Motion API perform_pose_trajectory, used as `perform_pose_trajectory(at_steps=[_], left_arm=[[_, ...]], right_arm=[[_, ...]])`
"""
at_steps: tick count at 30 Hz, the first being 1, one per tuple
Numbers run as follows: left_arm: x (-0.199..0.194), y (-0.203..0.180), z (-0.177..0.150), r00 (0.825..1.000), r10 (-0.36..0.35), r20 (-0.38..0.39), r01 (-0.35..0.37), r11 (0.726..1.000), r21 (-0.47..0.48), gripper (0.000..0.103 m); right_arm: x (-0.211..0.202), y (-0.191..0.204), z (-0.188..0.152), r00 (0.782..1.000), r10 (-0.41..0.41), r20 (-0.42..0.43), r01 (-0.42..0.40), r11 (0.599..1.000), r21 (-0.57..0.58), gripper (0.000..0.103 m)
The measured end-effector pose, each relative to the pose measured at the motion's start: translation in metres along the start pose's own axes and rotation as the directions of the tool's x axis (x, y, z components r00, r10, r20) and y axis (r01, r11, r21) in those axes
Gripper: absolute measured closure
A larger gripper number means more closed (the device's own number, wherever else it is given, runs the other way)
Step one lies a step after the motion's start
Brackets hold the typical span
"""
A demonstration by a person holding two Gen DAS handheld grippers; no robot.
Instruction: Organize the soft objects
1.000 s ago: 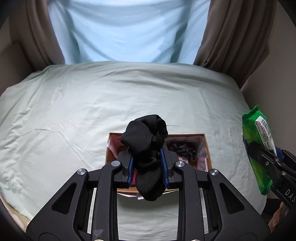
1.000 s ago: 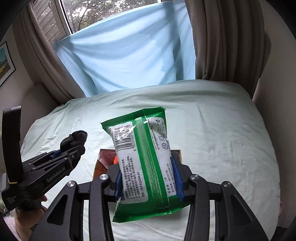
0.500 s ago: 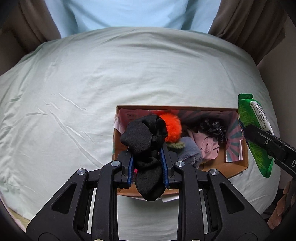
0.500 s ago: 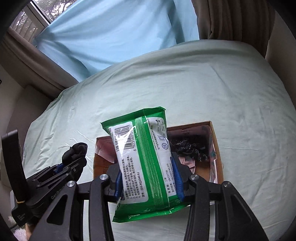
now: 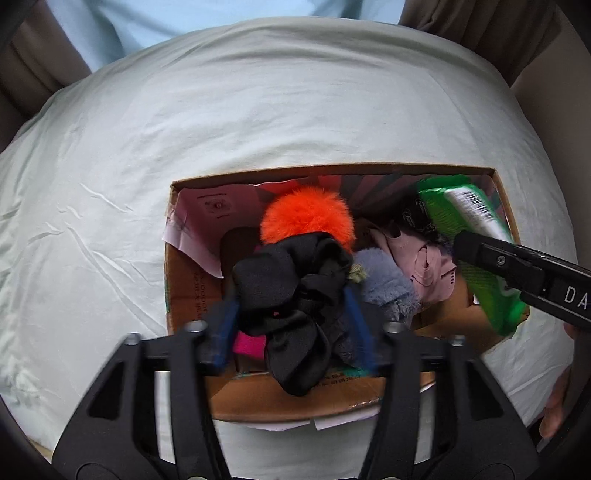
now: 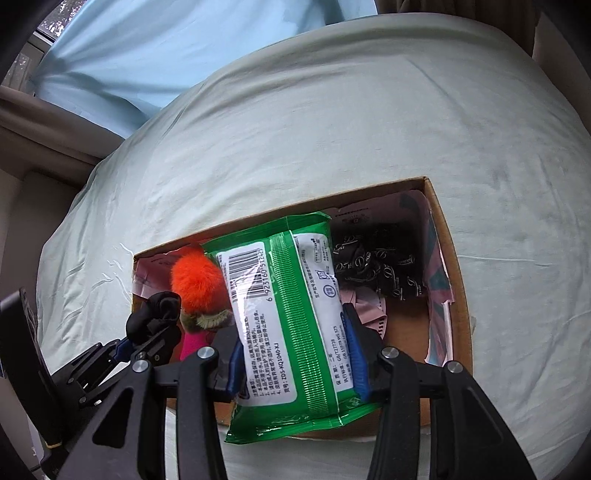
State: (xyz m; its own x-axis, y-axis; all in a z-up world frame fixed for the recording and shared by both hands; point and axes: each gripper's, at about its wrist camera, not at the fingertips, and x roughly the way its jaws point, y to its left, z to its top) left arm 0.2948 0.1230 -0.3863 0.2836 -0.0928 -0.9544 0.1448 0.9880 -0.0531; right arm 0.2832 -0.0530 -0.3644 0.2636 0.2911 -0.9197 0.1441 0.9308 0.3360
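Note:
An open cardboard box lies on a pale green bed. It holds an orange pompom, a grey-blue fluffy item, a pink garment and a black patterned cloth. My left gripper is over the box's left part, its blurred jaws spread wider than before around a black scrunchie that still hangs between them. My right gripper is shut on a green wet-wipes pack over the box's right part.
The bed sheet spreads all round the box. A light blue curtain and brown drapes hang behind the bed. A wall stands to the right. A hand shows at the lower right of the left wrist view.
Both grippers have dropped towards the box and now hover over its inside. The left jaws have spread apart around the scrunchie. The wipes pack has come over the box's right side.

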Motion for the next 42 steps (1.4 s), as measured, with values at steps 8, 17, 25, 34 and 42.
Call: perform_pose_trajectory(at_steps=[8, 17, 25, 34, 42], left_arm=[[-0.013, 0.011, -0.008, 1.000, -0.020, -0.007, 0.020, 1.000, -0.007, 0.000], [-0.045, 0.015, -0.019, 0.999, -0.015, 0.040, 0.016, 1.000, -0.017, 0.000], [-0.103, 0.015, -0.024, 0.992, -0.011, 0.124, 0.012, 1.000, -0.010, 0.000], [-0.197, 0.011, -0.031, 0.972, 0.022, 0.234, -0.020, 1.000, -0.010, 0.000], [-0.308, -0.006, -0.049, 0.908, 0.088, 0.409, -0.074, 0.996, -0.051, 0.000]], right_arm=[[-0.002, -0.008, -0.002, 1.000, -0.029, -0.011, 0.029, 1.000, 0.010, 0.001], [-0.021, -0.009, -0.017, 0.999, -0.041, 0.013, 0.041, 0.999, 0.004, 0.001], [-0.059, 0.013, -0.025, 0.996, -0.021, 0.085, 0.024, 0.999, -0.035, 0.001], [-0.137, 0.037, -0.038, 0.982, -0.009, 0.191, 0.030, 0.994, -0.108, 0.001], [-0.248, 0.056, -0.059, 0.926, -0.004, 0.377, 0.071, 0.984, -0.164, 0.001]])
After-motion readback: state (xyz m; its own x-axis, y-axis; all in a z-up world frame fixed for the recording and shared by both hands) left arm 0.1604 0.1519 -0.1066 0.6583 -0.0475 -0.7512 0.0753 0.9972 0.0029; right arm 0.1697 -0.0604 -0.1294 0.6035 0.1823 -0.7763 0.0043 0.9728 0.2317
